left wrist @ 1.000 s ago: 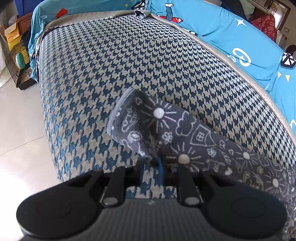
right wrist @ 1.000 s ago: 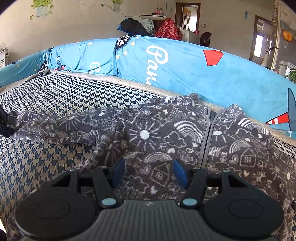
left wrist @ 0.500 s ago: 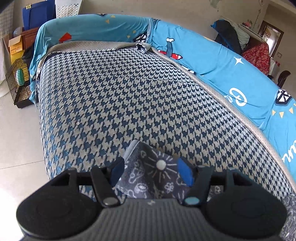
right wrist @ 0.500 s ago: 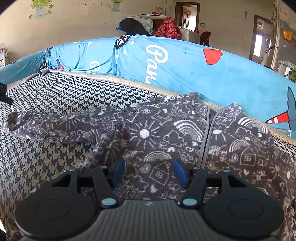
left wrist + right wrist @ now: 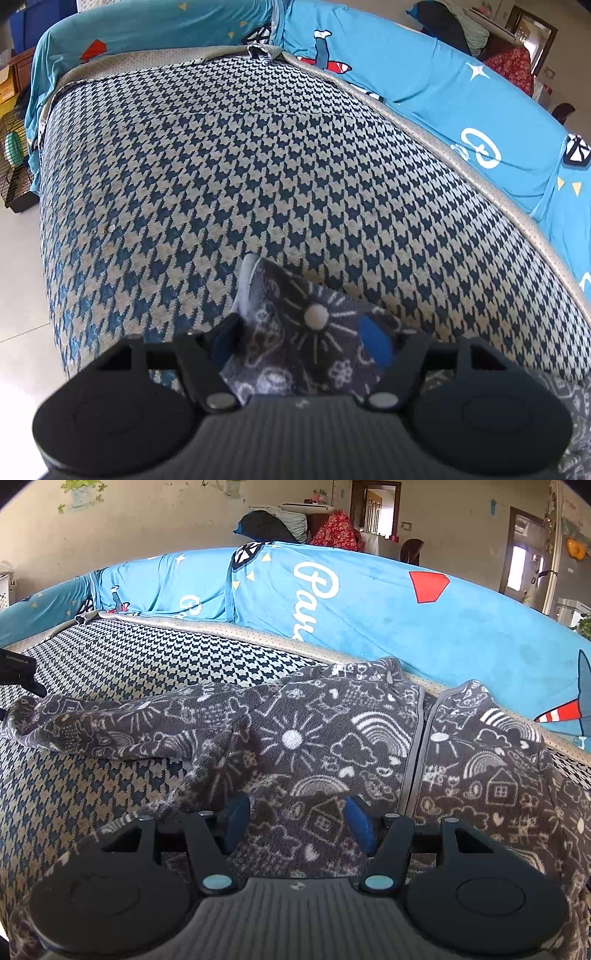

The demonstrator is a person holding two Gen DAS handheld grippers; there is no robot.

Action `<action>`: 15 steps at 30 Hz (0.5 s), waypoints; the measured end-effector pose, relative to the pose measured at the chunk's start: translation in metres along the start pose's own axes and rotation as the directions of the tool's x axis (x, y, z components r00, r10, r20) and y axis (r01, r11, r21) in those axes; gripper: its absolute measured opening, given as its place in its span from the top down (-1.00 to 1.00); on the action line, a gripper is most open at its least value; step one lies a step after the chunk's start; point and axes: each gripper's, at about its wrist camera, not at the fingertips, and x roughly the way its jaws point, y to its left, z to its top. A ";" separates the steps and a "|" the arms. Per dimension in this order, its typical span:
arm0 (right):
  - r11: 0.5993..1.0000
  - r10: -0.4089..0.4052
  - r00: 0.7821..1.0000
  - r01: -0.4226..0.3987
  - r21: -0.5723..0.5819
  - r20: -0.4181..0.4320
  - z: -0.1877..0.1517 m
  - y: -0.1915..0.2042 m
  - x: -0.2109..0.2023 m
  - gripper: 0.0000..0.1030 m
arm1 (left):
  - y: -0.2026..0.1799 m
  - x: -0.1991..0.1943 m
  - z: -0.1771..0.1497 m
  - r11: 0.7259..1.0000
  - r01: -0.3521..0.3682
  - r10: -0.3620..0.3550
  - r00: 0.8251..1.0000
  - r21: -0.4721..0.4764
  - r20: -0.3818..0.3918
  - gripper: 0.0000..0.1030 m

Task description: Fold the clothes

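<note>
1. A lived-in room with a plain wall and doorways lies behind a sofa whose seat wears a blue-and-beige houndstooth woven cover (image 5: 258,155) and whose back is draped in a bright blue printed sheet (image 5: 369,602).
2. The dark grey fleece zip jacket with white doodle print (image 5: 332,738) lies spread on the seat straight ahead of the right tool (image 5: 297,821) and under it, its collar towards the sofa back.
3. Its zip runs away from the right tool towards the backrest. One sleeve (image 5: 110,720) stretches far to that tool's left, so sleeve and body lie roughly crosswise.
4. The left tool (image 5: 301,341) sits at the sleeve's cuff (image 5: 295,325). Its blue pads stand apart with the cuff between them; whether they pinch the fleece I cannot tell.
5. The right tool's fingers stand wide over the jacket's front, gripping nothing.
6. The step in hand looks like laying the sleeve out, or starting to fold it in.
7. Next, I judge, the left tool needs a firm grip on the cuff, then to carry it across towards the zip while the right tool steadies the body.
</note>
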 end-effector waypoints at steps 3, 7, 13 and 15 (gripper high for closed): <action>1.000 -0.001 1.000 0.001 -0.003 -0.003 -0.001 0.001 0.001 -0.11 | -0.014 0.002 -0.007 0.996 -0.043 0.042 0.999 0.082 0.017 0.71; 1.000 -0.001 1.000 0.001 -0.004 -0.006 -0.001 0.001 0.003 -0.11 | -0.029 -0.008 -0.010 0.978 -0.144 0.125 0.984 0.154 0.123 0.88; 1.000 0.000 1.000 0.000 -0.002 -0.004 -0.001 0.000 0.003 -0.11 | -0.012 -0.010 -0.003 0.942 -0.323 0.306 0.938 0.088 0.165 0.88; 1.000 -0.003 1.000 0.003 0.004 -0.001 -0.001 -0.002 0.003 -0.11 | 0.002 -0.005 0.000 0.933 -0.357 0.351 0.930 0.042 0.105 0.87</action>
